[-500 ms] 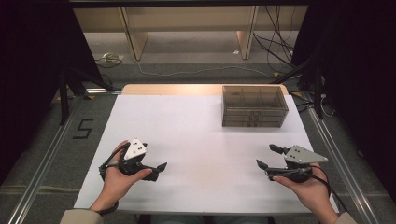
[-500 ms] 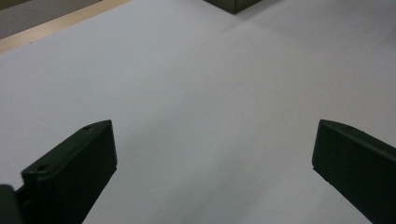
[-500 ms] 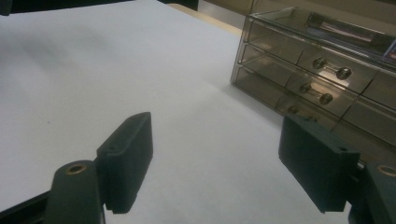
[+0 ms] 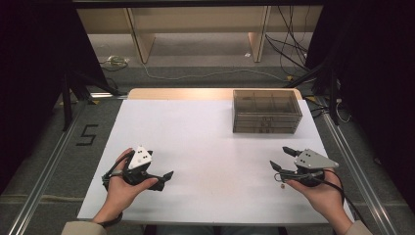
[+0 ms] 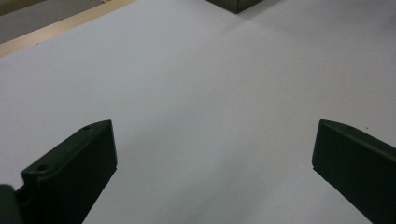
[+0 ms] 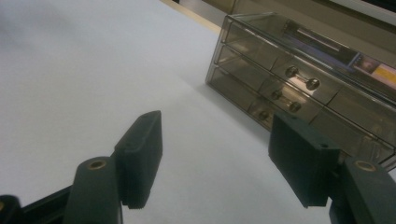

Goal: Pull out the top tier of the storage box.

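Both grippers rest near the table's [image 4: 205, 147] front edge: left gripper [image 4: 164, 177] spread wide and empty, right gripper [image 4: 283, 158] likewise; drawer box [image 4: 265, 111] at the far right corner.

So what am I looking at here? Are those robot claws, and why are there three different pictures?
No robot: a person holds a hand tool with two black jaws in each hand. The high view looks down on the white table; the left gripper is at its left, the right gripper at its right. The other two pictures come from small cameras riding on each tool, looking out between its own jaws. Both grippers are open and hold nothing. On the table stands a clear plastic drawer box at the far right, and the right gripper view shows its small round knobs. A tiny object lies by the right hand; I cannot tell what it is.
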Available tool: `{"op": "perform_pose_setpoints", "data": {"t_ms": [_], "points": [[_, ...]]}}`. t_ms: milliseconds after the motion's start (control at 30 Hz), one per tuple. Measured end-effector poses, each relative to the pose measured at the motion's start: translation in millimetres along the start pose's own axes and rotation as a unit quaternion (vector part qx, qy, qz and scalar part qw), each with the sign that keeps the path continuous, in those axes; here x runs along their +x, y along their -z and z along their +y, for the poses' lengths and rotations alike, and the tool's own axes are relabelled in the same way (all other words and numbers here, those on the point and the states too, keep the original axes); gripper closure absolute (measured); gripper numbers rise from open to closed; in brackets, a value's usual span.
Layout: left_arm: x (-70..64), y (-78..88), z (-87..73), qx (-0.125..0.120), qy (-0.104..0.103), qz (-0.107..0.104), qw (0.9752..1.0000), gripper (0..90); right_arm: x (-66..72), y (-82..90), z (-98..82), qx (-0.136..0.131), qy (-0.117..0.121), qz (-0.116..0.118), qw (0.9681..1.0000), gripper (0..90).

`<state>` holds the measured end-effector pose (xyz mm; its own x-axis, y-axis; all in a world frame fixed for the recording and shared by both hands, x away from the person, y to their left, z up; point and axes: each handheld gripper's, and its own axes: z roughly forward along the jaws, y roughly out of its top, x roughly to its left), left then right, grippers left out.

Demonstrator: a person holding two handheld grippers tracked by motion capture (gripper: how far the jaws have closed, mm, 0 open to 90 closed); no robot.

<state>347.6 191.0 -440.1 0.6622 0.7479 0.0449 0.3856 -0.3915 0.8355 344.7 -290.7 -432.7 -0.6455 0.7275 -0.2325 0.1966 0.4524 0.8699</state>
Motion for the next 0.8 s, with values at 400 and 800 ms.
{"op": "perform_pose_setpoints", "data": {"t_ms": [400,800], "points": [[0.0,-1.2,1.9,0.000,-0.002,0.000,1.0000,0.0,-20.9,-26.4,4.7,0.030,0.025,-0.039,0.9985,43.5],[0.7,-1.5,1.0,0.000,0.000,0.002,1.0000,0.3,-43.4,-55.8,10.7,0.056,0.059,-0.082,0.9934,48.4]]}}
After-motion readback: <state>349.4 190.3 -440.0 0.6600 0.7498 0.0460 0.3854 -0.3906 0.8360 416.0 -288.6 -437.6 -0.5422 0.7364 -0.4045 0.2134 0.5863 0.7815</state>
